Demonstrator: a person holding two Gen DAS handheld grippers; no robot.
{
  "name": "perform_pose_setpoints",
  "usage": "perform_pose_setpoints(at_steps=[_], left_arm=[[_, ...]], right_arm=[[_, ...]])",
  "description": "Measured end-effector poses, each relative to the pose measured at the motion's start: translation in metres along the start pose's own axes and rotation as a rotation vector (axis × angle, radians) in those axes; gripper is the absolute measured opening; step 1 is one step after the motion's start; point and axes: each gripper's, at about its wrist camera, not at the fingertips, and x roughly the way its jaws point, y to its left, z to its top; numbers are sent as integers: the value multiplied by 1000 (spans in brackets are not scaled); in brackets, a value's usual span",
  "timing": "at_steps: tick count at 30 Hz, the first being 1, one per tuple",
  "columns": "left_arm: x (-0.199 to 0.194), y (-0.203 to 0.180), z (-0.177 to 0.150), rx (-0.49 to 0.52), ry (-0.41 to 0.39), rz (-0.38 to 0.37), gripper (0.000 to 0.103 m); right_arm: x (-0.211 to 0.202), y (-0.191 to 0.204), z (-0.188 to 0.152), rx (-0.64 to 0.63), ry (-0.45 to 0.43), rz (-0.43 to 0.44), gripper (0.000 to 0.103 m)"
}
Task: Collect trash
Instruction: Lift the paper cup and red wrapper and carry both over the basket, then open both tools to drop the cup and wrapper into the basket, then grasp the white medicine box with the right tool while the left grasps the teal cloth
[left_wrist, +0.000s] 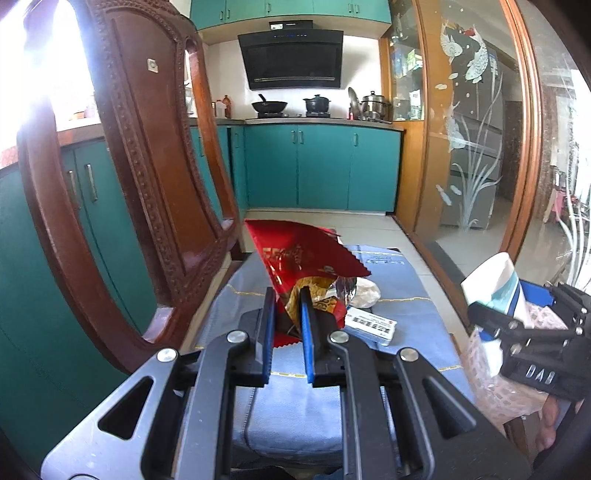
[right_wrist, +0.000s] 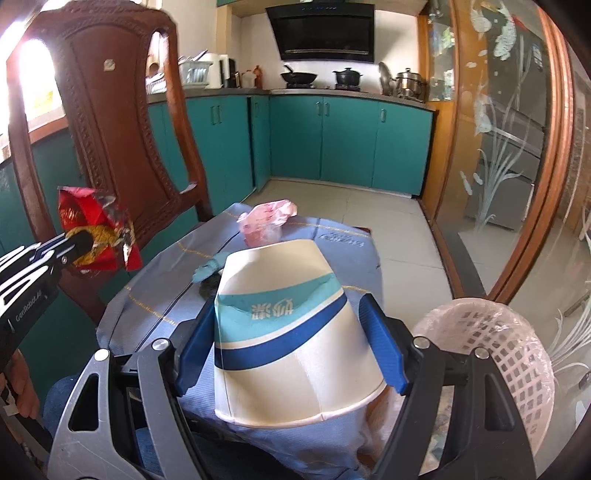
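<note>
The right claw grips a paper cup, white with blue bands, its blue fingers pressed on both sides of the cup; the cup is lifted above the near edge of the table. Just beside it, at the table's right side, stands a white mesh basket lined with a pink bag. The left claw is closed on a red snack wrapper and holds it up over the table's left side, near the wooden chair. On the blue cloth lie a small printed box, a crumpled white piece, and, toward the far edge, a pink plastic bag.
</note>
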Motion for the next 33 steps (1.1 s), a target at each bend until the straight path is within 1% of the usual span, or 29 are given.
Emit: perform_pose_setpoints(at_steps=[3,5,6,8,10,13,15,16,17,19,21,23,25,26,27,28,29,30,32,33], left_arm=[[0,-5,3,-22,22,-101,14],[0,-14,6,-20,29,-167,14],[1,-20,8,-22,36,-211,14],[5,-33,11,-19,50,-269,14],[9,-50,12,-2,43,-305,14],[22,-90,14,35,66,-405,14],[40,-129,11,61,143,-506,14],[44,-141,9,69,165,-533,14],[50,-162,4,89,195,-568,14],[58,-188,-4,124,224,-595,14],[65,-216,-11,158,253,-638,14],[68,-237,-16,193,269,-662,14],[69,-255,-19,229,277,-690,17],[70,-262,-21,251,278,-712,21],[70,-266,-22,268,272,-717,35],[70,-266,-23,272,260,-697,58],[70,-262,-22,266,245,-678,66],[70,-253,-20,249,223,-649,70],[76,-236,-16,223,216,-599,70],[82,-221,-13,203,213,-540,70]], right_arm=[[-13,-27,0,42,-26,-50,75],[-24,-52,-2,79,-40,-103,75],[-29,-66,-5,96,-44,-129,75],[-40,-95,-13,138,-43,-188,75],[-49,-120,-23,180,-38,-235,75],[-57,-155,-43,239,-9,-291,75],[-59,-165,-53,245,12,-314,75],[-59,-169,-59,245,25,-326,75],[-59,-172,-66,246,39,-338,75],[-59,-180,-75,255,55,-359,75],[-58,-190,-83,274,68,-377,75],[-58,-201,-88,297,77,-386,75],[-59,-208,-91,309,84,-400,75],[-58,-212,-91,314,87,-405,76],[-57,-215,-92,317,90,-408,76],[-57,-216,-92,318,94,-408,76],[-54,-216,-92,316,104,-411,78],[-51,-216,-92,314,113,-412,78],[-44,-215,-93,309,138,-421,82],[-40,-213,-93,309,145,-415,82]])
